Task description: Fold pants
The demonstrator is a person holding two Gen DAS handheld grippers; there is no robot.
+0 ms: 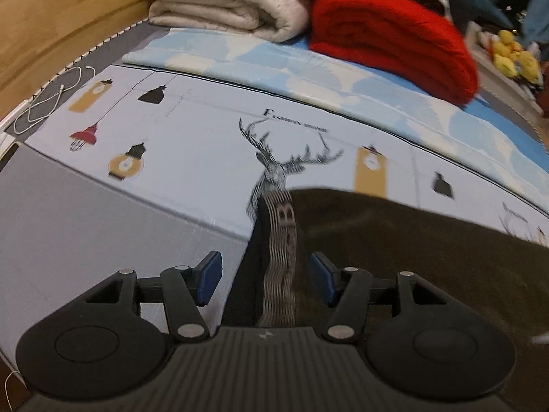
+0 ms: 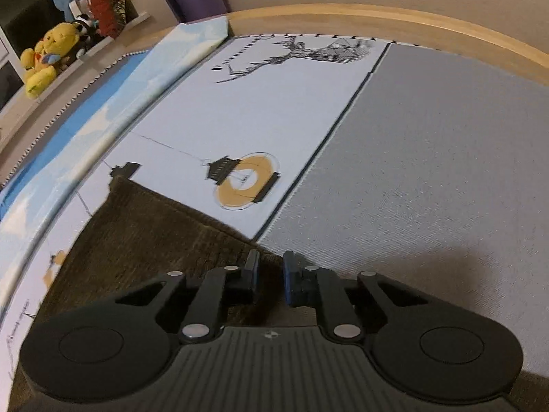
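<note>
The pants [image 1: 394,257] lie dark and mostly flat on the bed [image 2: 429,154], over its printed sheet; how many folds are done cannot be told, so folding looks unfinished. The left gripper [image 1: 266,276] has its jaws apart astride the waistband without pressing it. The right gripper [image 2: 271,279] has its jaws nearly together over the pants' edge; any pinch is hidden.

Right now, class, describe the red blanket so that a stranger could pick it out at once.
Start at the bed with its lantern-and-deer printed sheet and look to the far edge, where folded bedding is stacked. The red blanket lies on the blue cloud-print cover, right beside a cream quilt. It is the only bright red, ribbed bundle there.
</note>
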